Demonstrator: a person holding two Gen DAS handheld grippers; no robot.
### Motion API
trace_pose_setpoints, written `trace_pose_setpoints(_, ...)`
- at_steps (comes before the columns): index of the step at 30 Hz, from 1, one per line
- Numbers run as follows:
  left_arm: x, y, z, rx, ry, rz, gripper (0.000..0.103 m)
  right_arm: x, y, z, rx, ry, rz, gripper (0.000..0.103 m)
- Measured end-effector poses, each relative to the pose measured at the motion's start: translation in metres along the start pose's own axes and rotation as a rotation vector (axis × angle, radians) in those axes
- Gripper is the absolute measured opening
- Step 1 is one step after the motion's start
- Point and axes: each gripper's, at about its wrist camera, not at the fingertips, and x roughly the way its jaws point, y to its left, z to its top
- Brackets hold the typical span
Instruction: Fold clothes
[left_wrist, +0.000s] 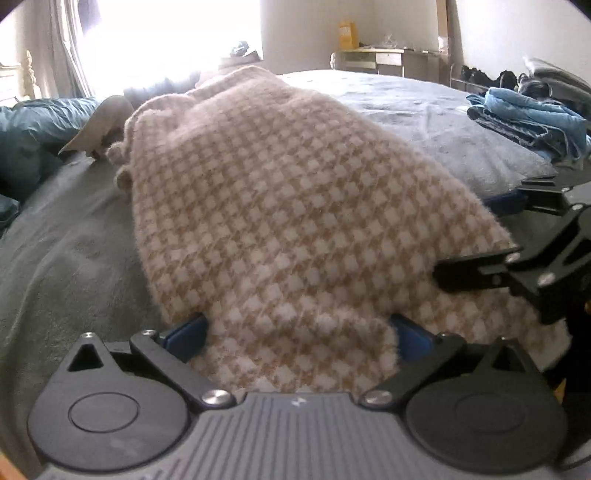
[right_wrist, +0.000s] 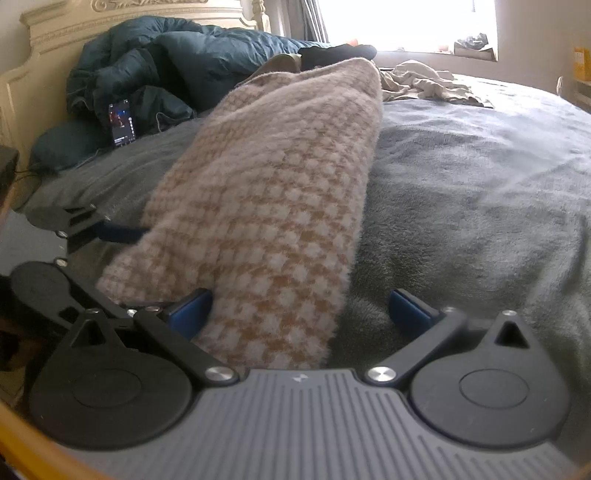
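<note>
Both grippers sit at the near edge of the bed (right_wrist: 480, 177), each with the near end of the checked garment (left_wrist: 280, 206) lying between its fingers. Left gripper (left_wrist: 299, 332): fingers spread wide, the cloth draped over the gap and covering most of both blue pads (left_wrist: 186, 332); no pinch visible, so it reads as apart and not clamped. Right gripper (right_wrist: 301, 310): fingers also apart; the garment's near end lies against the left pad (right_wrist: 190, 308) and stops short of the right pad, which rests over bare blanket. In the left wrist view the right gripper shows at the right edge, touching the garment's right border; in the right wrist view the left gripper shows at the left, its blue finger against the cloth. Key relation: the garment's long axis runs straight away from both tools, from the near edge toward the far side by the window, so it lies dead ahead and lengthwise. The two tools are side by side on the same short end, neither clearly nearer. Judgement: the next move is likely closing on this near hem and carrying it forward along the long axis to halve the length. Folded denim (left_wrist: 532, 122) lies at the bed's right edge; a phone (right_wrist: 122, 123) leans by the dark duvet (right_wrist: 166, 62) at the headboard end.
</note>
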Motion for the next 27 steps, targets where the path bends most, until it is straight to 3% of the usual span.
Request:
trace_pose_setpoints(3, -0.012, 0.004, 0.011, -0.023, 0.037, -0.019, 0.096, 0.0, 0.0, 0.0, 0.002, -0.001, 0.002, 0.102)
trace_pose_setpoints(7, -0.043, 0.025, 0.029, -0.137, -0.082, -0.081, 0.094, -0.001, 0.0, -0.001, 0.005, -0.003, 0.004, 0.102)
trace_pose_setpoints(10, -0.027, 0.032, 0.04, -0.141, -0.114, -0.07, 0.095, -0.001, 0.0, -0.001, 0.007, -0.004, 0.005, 0.102)
trace_pose_setpoints(12, 0.023, 0.033, 0.035, -0.149, -0.048, -0.098, 0.103, -0.001, 0.0, -0.002, 0.007, -0.004, 0.005, 0.102)
trace_pose_setpoints(14, 0.052, 0.042, 0.025, -0.206, -0.128, -0.168, 0.103, 0.001, 0.002, -0.003, 0.001, -0.003, -0.008, 0.102)
trace_pose_setpoints(15, 0.055, 0.045, 0.024, -0.214, -0.14, -0.179, 0.103, 0.001, 0.003, -0.002, 0.0, -0.002, -0.012, 0.102)
trace_pose_setpoints(18, 0.05, 0.046, 0.035, -0.18, -0.08, -0.174, 0.103, -0.003, 0.001, 0.002, 0.005, 0.015, 0.008, 0.102)
trace_pose_setpoints(20, 0.037, 0.051, 0.044, -0.216, -0.048, -0.186, 0.098, -0.009, -0.004, 0.007, 0.019, 0.03, 0.033, 0.102)
trace_pose_setpoints(24, 0.017, 0.076, 0.072, -0.274, -0.166, -0.229, 0.1, -0.032, -0.025, 0.026, 0.062, -0.01, 0.034, 0.102)
trace_pose_setpoints(27, 0.04, 0.099, 0.101, -0.259, -0.217, -0.179, 0.1, -0.034, -0.045, 0.057, 0.087, -0.041, -0.005, 0.102)
